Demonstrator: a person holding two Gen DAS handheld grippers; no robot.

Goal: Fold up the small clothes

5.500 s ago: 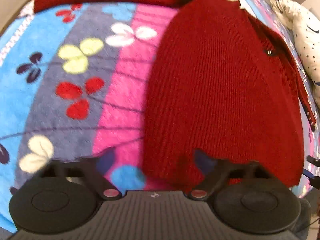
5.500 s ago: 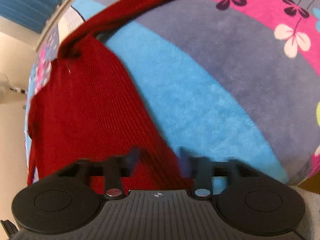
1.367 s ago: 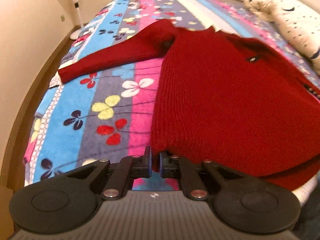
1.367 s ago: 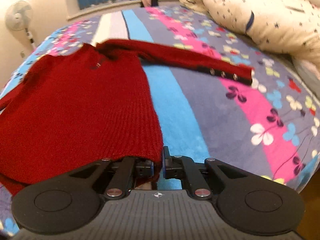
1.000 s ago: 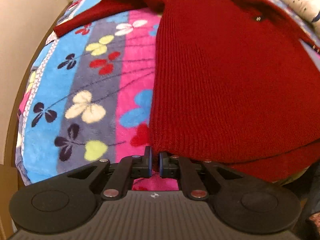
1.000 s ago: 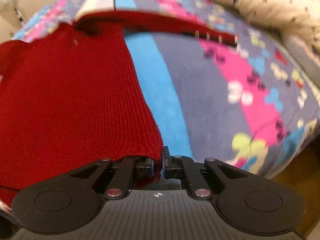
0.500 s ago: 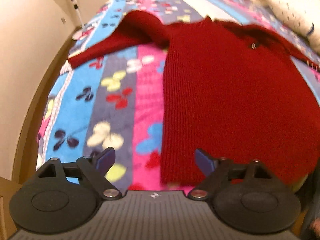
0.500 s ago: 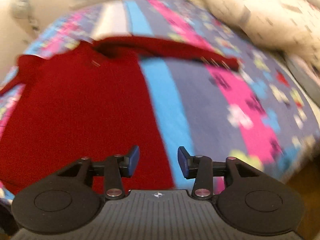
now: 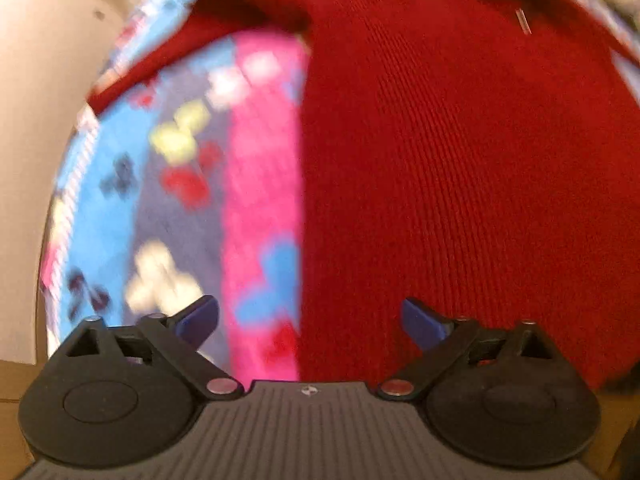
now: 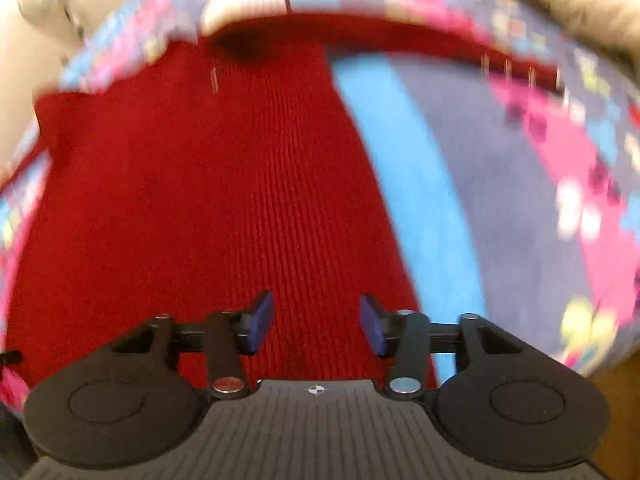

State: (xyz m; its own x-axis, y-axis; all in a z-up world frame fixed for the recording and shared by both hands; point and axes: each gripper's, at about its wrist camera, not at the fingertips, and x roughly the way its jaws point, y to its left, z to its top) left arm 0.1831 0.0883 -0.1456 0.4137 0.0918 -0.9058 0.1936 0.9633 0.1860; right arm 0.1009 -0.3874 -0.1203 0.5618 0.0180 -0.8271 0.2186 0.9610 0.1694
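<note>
One red sweater on one blanket, two claws parted.

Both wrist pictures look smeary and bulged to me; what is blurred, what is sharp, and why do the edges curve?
Left wrist view: the flowered blanket is smeared by motion, the red sweater keeps some visible ribbing, and the left gripper is crisp. Right wrist view: the sleeve and blanket streak, while the right gripper stays sharp. The fisheye lens bows both scenes.
</note>
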